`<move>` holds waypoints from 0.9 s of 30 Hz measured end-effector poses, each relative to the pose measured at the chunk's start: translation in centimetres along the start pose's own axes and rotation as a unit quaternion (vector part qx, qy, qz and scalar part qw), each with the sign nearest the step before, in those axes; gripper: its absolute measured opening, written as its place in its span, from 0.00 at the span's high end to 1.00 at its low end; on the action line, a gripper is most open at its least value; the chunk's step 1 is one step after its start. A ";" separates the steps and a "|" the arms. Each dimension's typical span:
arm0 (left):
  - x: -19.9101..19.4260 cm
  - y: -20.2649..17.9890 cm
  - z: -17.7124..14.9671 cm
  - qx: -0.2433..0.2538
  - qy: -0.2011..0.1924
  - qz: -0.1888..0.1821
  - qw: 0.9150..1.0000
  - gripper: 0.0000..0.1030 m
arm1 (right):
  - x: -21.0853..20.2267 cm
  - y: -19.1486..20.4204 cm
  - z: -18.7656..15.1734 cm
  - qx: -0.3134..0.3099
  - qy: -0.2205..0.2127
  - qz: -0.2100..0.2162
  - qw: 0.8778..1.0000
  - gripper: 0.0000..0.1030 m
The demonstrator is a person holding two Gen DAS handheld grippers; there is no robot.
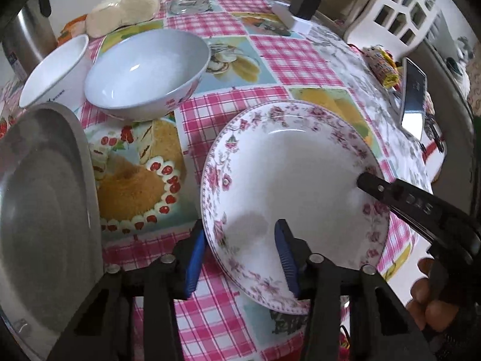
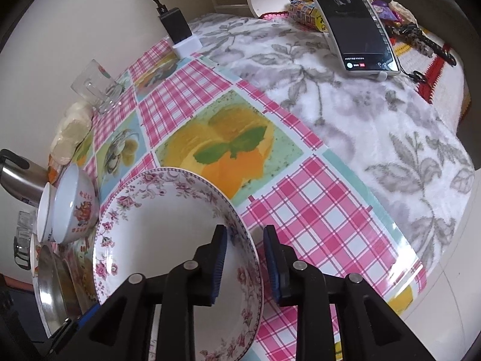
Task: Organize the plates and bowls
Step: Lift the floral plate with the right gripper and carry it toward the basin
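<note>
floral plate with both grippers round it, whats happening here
A person with a handheld gripper in each hand is working on the floral plate on the checked tablecloth. The left gripper and right gripper each straddle the plate's rim from opposite sides, fingers open, not clamped. The plate looks tilted, but whether it is off the table is unclear. Two white bowls sit beyond it and a steel plate lies to its left, none stacked yet.

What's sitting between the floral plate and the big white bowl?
Nothing: only bare patterned tablecloth separates the floral-rimmed plate from the large white bowl, per the left wrist view.
</note>
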State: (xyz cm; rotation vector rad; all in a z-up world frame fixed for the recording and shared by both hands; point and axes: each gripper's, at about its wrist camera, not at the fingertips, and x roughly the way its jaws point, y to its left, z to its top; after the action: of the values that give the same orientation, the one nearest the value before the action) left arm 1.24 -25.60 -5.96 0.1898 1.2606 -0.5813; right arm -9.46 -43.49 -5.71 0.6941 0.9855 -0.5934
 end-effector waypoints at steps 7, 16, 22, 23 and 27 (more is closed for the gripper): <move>0.9 1.2 0.7 -0.033 -0.014 -0.011 0.999 0.75 | 0.2 -0.1 0.2 -0.005 -0.007 0.007 1.000 0.73; 0.7 2.1 0.7 -0.051 -0.033 -0.028 0.998 0.83 | 0.2 -0.9 0.2 0.009 -0.019 0.044 0.999 0.81; -0.4 2.1 1.0 -0.052 -0.055 -0.047 0.996 0.83 | -0.3 -1.6 0.2 0.008 -0.021 0.067 0.997 0.86; -0.6 2.1 1.0 -0.052 -0.058 -0.054 0.996 0.83 | -0.4 -1.8 0.3 0.012 -0.023 0.073 0.997 0.87; -1.0 1.8 1.1 -0.046 -0.062 -0.053 0.996 0.83 | -1.1 -2.1 0.3 0.010 -0.033 0.074 0.997 0.90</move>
State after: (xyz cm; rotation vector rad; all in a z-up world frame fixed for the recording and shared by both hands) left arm 2.89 -24.28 -5.05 0.0095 1.1784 -0.6159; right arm -11.27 -44.91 -5.15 0.7532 0.8593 -0.4928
